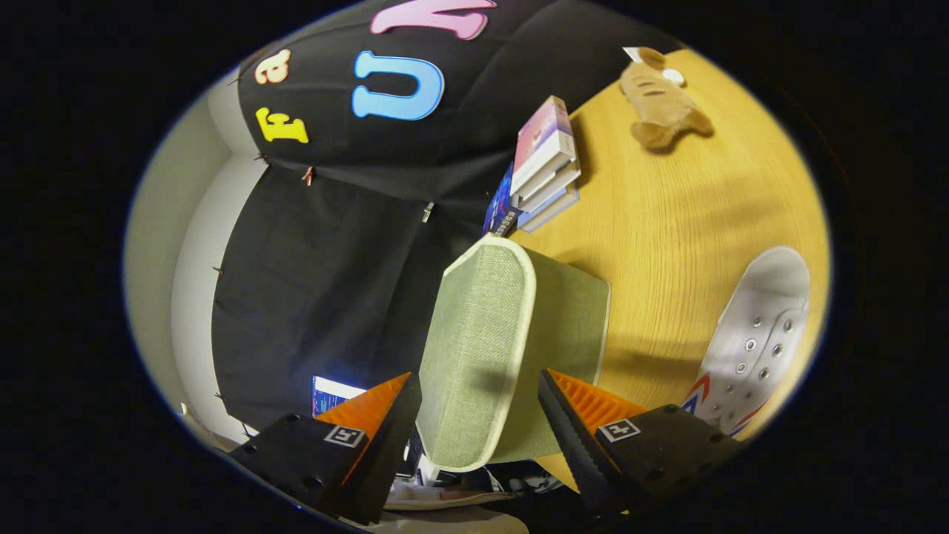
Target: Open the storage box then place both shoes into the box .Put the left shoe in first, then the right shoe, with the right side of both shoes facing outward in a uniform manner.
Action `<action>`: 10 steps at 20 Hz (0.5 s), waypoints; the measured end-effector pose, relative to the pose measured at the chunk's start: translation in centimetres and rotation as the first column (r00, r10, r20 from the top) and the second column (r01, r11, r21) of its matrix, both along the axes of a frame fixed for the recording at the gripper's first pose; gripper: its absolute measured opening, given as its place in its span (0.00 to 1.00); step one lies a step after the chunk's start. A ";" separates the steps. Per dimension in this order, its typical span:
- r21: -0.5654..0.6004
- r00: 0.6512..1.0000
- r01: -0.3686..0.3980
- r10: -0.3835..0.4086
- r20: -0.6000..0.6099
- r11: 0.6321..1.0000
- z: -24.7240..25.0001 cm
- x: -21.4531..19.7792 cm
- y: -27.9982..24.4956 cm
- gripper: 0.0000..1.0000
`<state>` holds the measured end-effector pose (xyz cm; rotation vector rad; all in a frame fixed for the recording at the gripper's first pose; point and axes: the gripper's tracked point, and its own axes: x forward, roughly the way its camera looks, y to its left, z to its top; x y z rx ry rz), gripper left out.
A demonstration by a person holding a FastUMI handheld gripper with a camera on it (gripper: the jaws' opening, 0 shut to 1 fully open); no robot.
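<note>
Tongs: released, fingers wide apart; the green box's lid sits in the gap btwn them, w/ clear space showing on each side. Can't tell if either finger touches it; no squeeze visible.
Storage box: sage-green fabric box w/ pale piping, standing at the counter's edge on the booth-wall side. View is rolled, so box looks tilted.
Lid: same green weave, pale trim all round, rounded corners; broad face turned toward the camera, running from btwn the fingers up to the box's top corner. Can't tell whether it's flush on the box or swung off it.
Shoe: white lace-up sneaker, metal eyelets in two rows, red/blue stripe marks on its side. Lies on the counter on the box's far side from the wall, apart from the box, beside one finger. Only part of it visible; can't tell left or right shoe.
Counter: light wood grain, bare stretch btwn box and shoe.
Books: small stack, pink/white cover on top, blue ones under; at the counter's wall-side edge, just beyond the box, near but not touching as far as I can see.
Plush toy: tan stuffed animal, lying on the counter well beyond the books, away from box and shoe.
Booth wall: black cloth, pinned w/ small clips, hanging past the counter's edge.
</note>
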<state>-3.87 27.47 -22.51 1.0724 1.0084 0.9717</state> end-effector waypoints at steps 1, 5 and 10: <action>0.016 0.999 -0.016 0.016 -0.033 1.000 -0.6 -0.2 0.5 0.98; 0.128 0.991 -0.045 0.060 -0.117 0.991 -0.1 -1.1 2.6 0.97; 0.176 0.974 -0.061 0.097 -0.203 0.982 -0.2 -1.8 3.4 0.67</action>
